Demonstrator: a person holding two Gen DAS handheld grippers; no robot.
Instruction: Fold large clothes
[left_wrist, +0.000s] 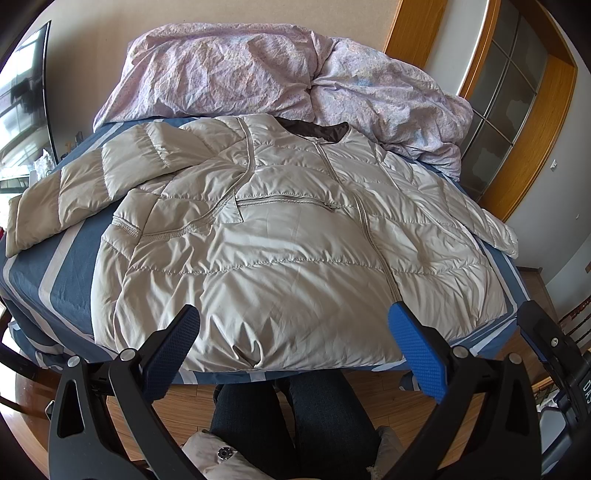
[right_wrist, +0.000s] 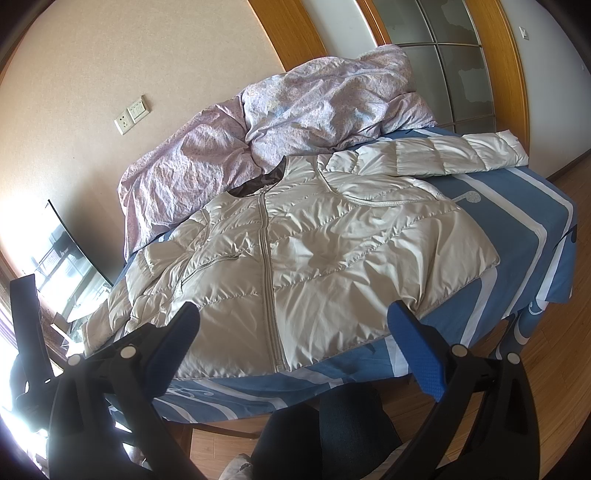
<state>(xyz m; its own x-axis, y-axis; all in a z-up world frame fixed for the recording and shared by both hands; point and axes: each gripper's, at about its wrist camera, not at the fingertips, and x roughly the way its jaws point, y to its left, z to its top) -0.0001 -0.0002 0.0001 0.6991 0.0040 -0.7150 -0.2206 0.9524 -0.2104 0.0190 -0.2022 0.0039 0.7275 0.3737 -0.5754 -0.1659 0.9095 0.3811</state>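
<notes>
While both tongs hang spread above the bed's near edge, we see the beige puffer jacket (left_wrist: 280, 236) flat, front up, zipped, just ahead of the tips.

Left tongs (left_wrist: 293, 332): jaws wide apart, nothing between, hem of jacket right beyond them; its sleeve (left_wrist: 70, 188) stretches off to the left, across the blue-and-white striped sheet (left_wrist: 70, 266). Right tongs (right_wrist: 293, 332): also spread, empty, jacket (right_wrist: 295, 251) ahead w/ the other sleeve (right_wrist: 461, 155) reaching far right. Crumpled pink floral duvet (left_wrist: 258, 70) piled beyond the collar, vs. the wall. Below the tongs: our legs in dark jeans (left_wrist: 295, 424) over wood floor.
</notes>
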